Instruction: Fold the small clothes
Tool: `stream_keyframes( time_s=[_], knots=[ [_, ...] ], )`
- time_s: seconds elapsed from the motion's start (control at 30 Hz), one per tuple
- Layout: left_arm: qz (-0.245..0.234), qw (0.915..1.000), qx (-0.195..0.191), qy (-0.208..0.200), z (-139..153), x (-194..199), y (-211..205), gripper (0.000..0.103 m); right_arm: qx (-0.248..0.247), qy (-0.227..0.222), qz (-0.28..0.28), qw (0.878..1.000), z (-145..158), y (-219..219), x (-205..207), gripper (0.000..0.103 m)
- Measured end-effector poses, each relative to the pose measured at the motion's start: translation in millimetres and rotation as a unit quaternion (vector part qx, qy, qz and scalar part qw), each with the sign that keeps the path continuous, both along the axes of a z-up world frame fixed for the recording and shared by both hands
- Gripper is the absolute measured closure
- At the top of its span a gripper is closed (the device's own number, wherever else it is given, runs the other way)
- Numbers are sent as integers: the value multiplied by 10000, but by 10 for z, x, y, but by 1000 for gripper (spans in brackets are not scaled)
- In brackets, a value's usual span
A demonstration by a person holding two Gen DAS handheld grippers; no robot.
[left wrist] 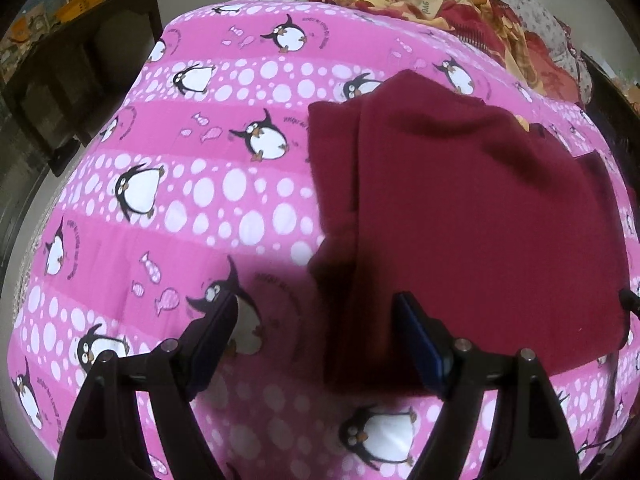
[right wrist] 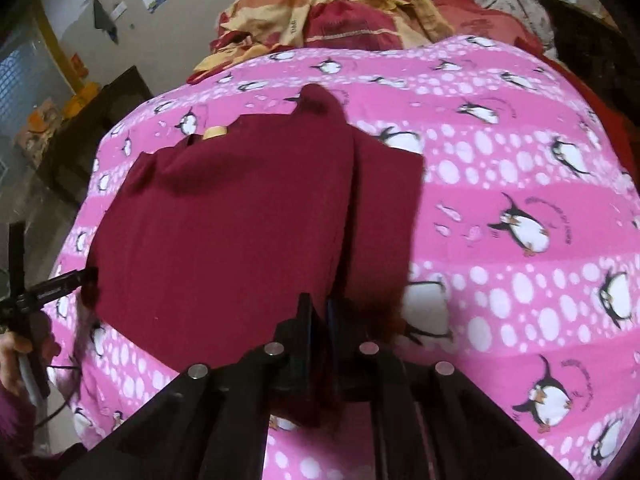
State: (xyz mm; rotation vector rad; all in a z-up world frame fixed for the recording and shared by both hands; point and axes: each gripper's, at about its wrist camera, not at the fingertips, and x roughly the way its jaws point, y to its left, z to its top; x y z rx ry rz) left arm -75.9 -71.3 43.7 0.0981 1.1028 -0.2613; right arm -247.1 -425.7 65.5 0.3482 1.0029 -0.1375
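Observation:
A dark red garment (left wrist: 472, 216) lies spread on a pink penguin-print bedsheet (left wrist: 180, 208), with one side folded over itself. My left gripper (left wrist: 316, 312) is open just above the garment's near left edge, one finger over the sheet, one over the cloth. In the right wrist view the garment (right wrist: 224, 232) fills the middle. My right gripper (right wrist: 320, 312) is shut on the garment's near edge beside the fold line. The left gripper (right wrist: 76, 280) shows at the garment's left edge there.
A crumpled red and yellow blanket (left wrist: 440, 4) is piled at the far end of the bed. A dark wooden cabinet (left wrist: 72, 80) stands left of the bed. The pink sheet (right wrist: 520, 208) stretches right of the garment.

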Motion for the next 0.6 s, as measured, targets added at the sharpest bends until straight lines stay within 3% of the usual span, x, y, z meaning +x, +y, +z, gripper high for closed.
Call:
stream_keyframes(
  time_s=[0.1,0.23,0.33,0.37,0.6],
  knots=[
    [41,10000,-34,20,-11,-14,24,23,38,118,-22,9999,-33,0,-3,95],
    [9,10000,-3,-48,18,-42,25,23,29,-61,-269,9996,254,16,-22,90],
    [-16,10000,9,-66,7,-46,14,23,89,-285,-202,9994,418,100,68,63],
    [-13,10000,-16,-48,-4,-42,13,23,113,-317,-89,9994,446,165,145,61],
    [-19,10000,-64,5,-51,-28,5,23,64,-247,732,9970,319,768,961,61]
  ],
)
